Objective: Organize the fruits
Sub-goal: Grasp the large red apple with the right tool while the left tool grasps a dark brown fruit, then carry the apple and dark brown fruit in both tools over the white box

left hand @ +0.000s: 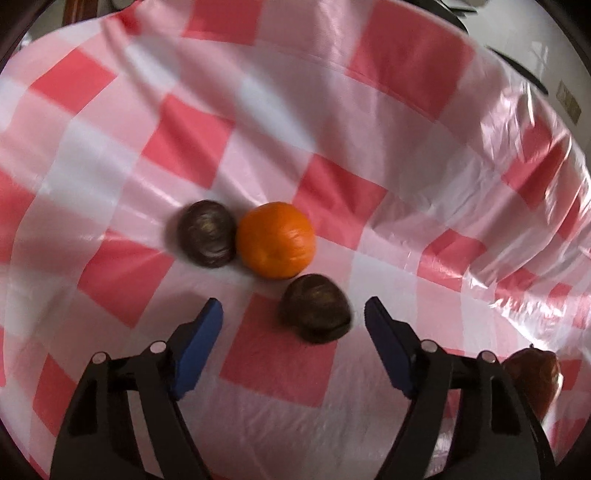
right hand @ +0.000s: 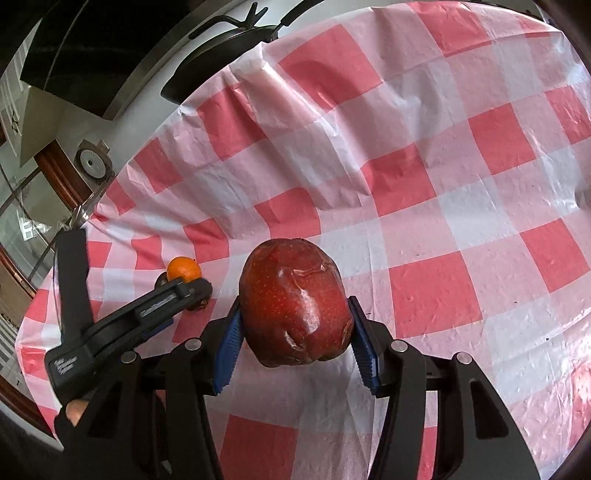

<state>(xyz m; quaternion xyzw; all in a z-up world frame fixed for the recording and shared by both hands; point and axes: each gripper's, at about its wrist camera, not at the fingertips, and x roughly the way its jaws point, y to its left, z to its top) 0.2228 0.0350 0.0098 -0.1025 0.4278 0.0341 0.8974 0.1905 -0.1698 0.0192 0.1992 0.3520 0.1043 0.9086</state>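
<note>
a glossy plastic cloth (left hand: 325,122) in red, pink and white checks covers the desk, creased and rumpled, with its far edge hanging in shiny folds. beyond that edge the right wrist view shows a pale wall, a dark curved metal frame (right hand: 229,33), a round grey fitting (right hand: 92,164) on brown woodwork, and glass panes at the left.

in the left wrist view an orange (left hand: 276,240) sits on the cloth with a dark brown round fruit (left hand: 207,233) touching its left side and a second dark brown fruit (left hand: 314,308) just in front of it, to the right. the left hand-held gripper (left hand: 293,310) hovers over the cloth with its blue pads spread wide and nothing between them; the nearer dark fruit lies in the gap just ahead of the right pad, apart from both pads. a reddish fruit shows partly at the lower right, behind the gripper's arm.

in the right wrist view the right hand-held gripper (right hand: 295,325) has its ribbed blue pads pressed against both sides of a red apple (right hand: 293,302) wrapped in clear film, held above the cloth. the left tool reaches in from the left, its tip covering part of the orange and dark fruits. the cloth to the right of the apple is bare.
</note>
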